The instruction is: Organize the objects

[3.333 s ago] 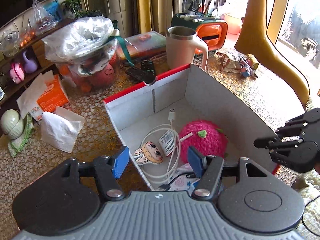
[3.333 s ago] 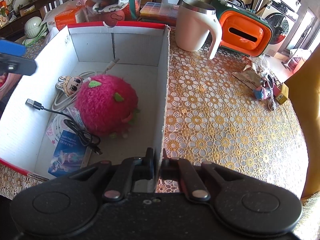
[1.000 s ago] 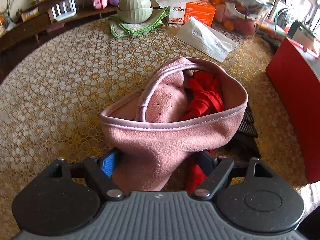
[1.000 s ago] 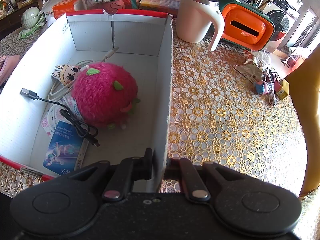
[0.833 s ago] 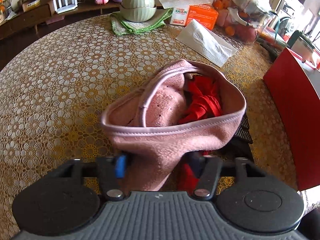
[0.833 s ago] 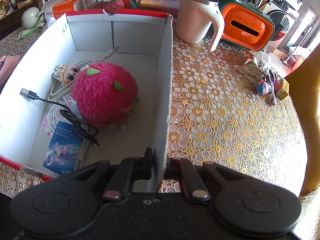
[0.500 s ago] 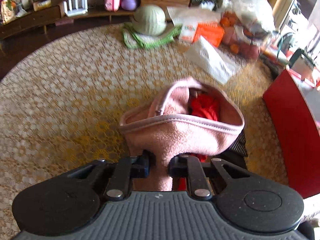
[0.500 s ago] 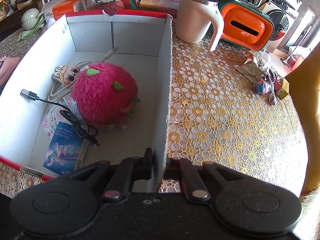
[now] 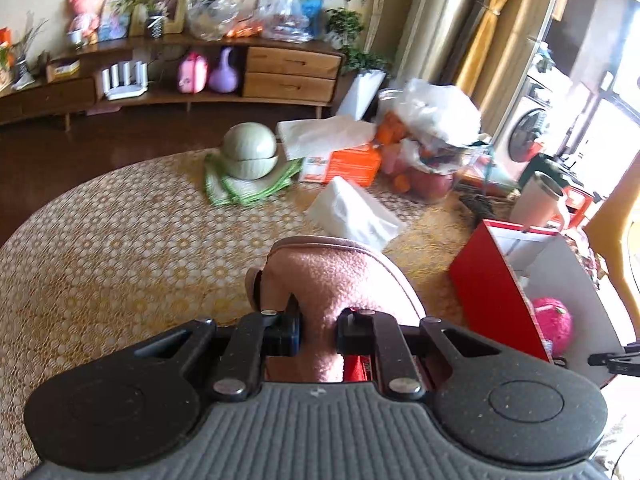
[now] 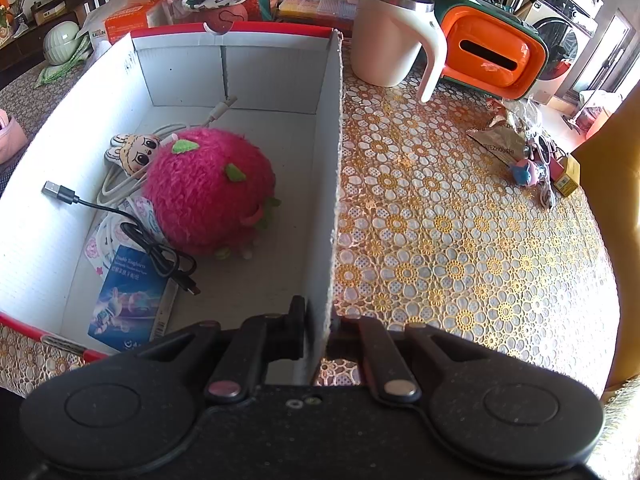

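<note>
The left gripper [image 9: 318, 334] is clamped on a pink fleece pouch [image 9: 336, 280]. The right gripper [image 10: 318, 330] pinches the wall of the box [image 10: 332, 160].

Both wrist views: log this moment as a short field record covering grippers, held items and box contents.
left gripper: shut on pink pouch, lifted over the table
right gripper: shut on box wall
box contents: pink plush, black cable, white cable, blue packet
beside box: mug, orange case
pouch contents: something red, unclear
</note>
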The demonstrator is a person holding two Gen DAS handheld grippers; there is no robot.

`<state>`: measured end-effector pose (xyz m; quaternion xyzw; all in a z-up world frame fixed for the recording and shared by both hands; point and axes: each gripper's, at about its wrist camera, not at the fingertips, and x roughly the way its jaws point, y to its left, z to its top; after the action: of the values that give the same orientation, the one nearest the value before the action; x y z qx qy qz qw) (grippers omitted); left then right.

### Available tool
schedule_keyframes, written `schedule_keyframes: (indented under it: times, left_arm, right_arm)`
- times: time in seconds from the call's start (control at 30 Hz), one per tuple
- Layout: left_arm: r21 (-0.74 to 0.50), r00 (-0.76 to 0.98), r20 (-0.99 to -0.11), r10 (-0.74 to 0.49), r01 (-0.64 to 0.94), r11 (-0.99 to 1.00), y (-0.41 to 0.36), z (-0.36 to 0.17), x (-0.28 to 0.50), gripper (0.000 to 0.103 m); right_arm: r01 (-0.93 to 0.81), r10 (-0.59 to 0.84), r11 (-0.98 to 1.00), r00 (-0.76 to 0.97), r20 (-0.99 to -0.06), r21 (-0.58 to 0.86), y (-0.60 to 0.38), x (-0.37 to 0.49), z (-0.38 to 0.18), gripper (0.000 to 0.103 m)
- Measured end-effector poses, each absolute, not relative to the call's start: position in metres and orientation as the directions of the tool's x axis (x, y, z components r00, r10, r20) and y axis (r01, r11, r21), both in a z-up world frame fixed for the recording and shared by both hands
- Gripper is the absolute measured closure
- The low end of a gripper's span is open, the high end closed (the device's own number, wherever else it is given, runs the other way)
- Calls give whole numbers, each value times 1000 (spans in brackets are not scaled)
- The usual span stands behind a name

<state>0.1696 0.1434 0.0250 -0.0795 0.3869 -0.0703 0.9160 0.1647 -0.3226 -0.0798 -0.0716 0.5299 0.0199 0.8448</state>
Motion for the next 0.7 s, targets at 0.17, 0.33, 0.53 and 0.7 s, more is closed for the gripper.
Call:
schedule_keyframes:
  times: [0.17,0.33,0.53,0.7]
  left_arm:
    - [-261,751,-617,-237,90,961,136,47,165,89]
    - [-285,720,-626,-299,146,947,122,65,167,89]
    - [-314,692,-619,-371,215,925,107,68,159,89]
    - [-305,716,-571,-401,268,914,94,64,150,89]
  right_arm:
    - [-107,-40,990,437,-898,-96,-322,166,-80,96]
    - [-107,-39,990,438,-898,-95,-322,166,-80,96]
    - [-104,-34,991,437,-899,-88,-322,167,-81,96]
    - [-104,-36,990,439,-898,-90,-321,168,-81,96]
